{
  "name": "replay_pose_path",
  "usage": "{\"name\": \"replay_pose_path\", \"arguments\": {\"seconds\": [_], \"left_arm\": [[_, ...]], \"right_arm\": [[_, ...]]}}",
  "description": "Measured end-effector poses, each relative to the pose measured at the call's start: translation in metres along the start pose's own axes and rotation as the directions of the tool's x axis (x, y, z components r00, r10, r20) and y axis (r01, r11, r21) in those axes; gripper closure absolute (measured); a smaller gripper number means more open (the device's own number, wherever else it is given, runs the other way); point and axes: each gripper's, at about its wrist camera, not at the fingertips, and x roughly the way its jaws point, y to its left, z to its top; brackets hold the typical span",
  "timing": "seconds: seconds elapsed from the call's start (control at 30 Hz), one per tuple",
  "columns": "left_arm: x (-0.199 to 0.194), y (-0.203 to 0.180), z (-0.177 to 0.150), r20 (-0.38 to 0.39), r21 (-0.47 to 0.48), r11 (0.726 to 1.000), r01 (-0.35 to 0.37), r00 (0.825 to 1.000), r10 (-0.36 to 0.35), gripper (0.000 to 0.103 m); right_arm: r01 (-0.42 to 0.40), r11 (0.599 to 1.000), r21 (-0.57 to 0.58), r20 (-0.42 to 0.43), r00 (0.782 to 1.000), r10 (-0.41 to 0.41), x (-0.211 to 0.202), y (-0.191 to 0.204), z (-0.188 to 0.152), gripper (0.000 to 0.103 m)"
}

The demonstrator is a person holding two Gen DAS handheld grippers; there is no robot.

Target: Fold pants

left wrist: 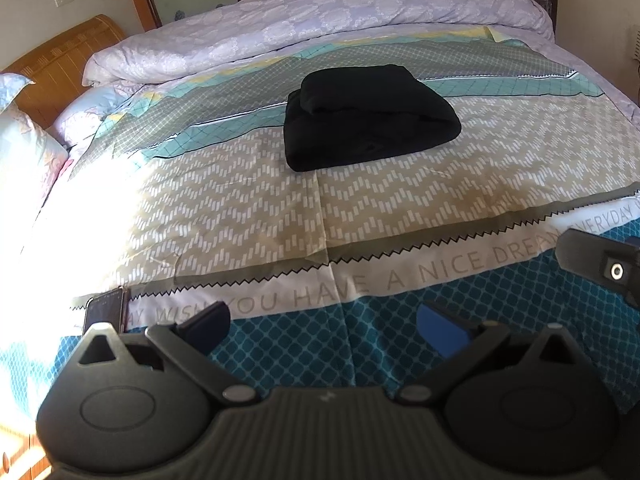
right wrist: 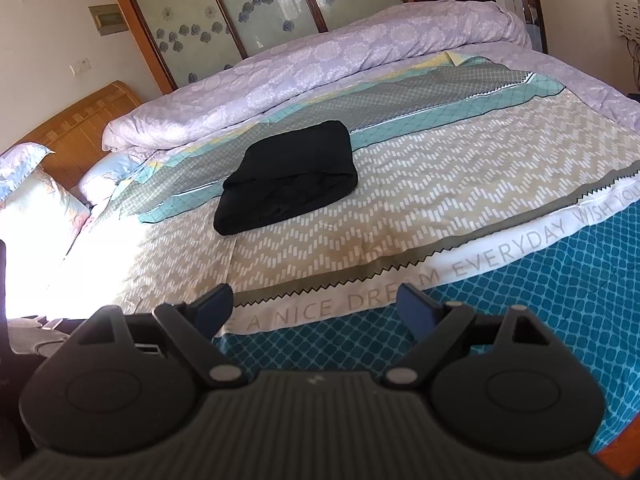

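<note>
Two grippers, both yours, hover low over the near edge of the bed: the left gripper (left wrist: 322, 322) and the right gripper (right wrist: 316, 308) each have their jaws spread wide and hold nothing. The black pants (left wrist: 370, 118) lie well beyond them, mid-bed on the patterned sheet (left wrist: 248, 208), already stacked into a compact, layered bundle with a smaller fold on top; the task looks essentially complete. Expect soft, light, limp cloth that sags when lifted, so if you must tidy it, pinch the thick folded edges at left and right together. No containers appear; a phone (left wrist: 105, 312) rests at the near left.
</note>
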Motion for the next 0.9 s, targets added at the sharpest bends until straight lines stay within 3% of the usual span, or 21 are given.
{"name": "replay_pose_path", "arguments": {"seconds": [0.4, 0.47, 0.57, 0.63, 0.73, 0.9], "left_arm": [[0.006, 0.021, -0.003, -0.004, -0.063, 0.997, 0.048, 0.999, -0.049, 0.0], [0.009, 0.025, -0.001, 0.013, -0.063, 0.996, 0.06, 0.998, -0.06, 0.0], [0.015, 0.03, 0.007, 0.113, -0.054, 0.997, 0.053, 0.992, -0.047, 0.0], [0.026, 0.033, 0.012, 0.175, -0.045, 0.998, 0.034, 0.984, -0.026, 0.0], [0.059, 0.036, 0.02, 0.228, -0.057, 0.996, 0.067, 0.972, -0.052, 0.0], [0.123, 0.022, 0.024, 0.174, 0.013, 0.999, 0.038, 0.984, -0.04, 0.0]], "right_arm": [[0.016, 0.999, -0.045, -0.01, 1.0, -0.016, 0.003, 0.019, 0.002, 0.012], [0.021, 0.998, -0.061, -0.004, 1.0, -0.021, 0.005, 0.023, 0.004, 0.012], [0.03, 0.998, -0.05, 0.011, 1.0, -0.029, 0.006, 0.025, 0.009, 0.012], [0.043, 0.998, -0.054, 0.025, 0.999, -0.042, 0.006, 0.026, 0.01, 0.013], [0.076, 0.995, -0.061, 0.025, 0.997, -0.075, 0.009, 0.025, 0.013, 0.013], [0.132, 0.991, -0.034, -0.024, 0.991, -0.133, 0.021, 0.019, 0.012, 0.013]]}}
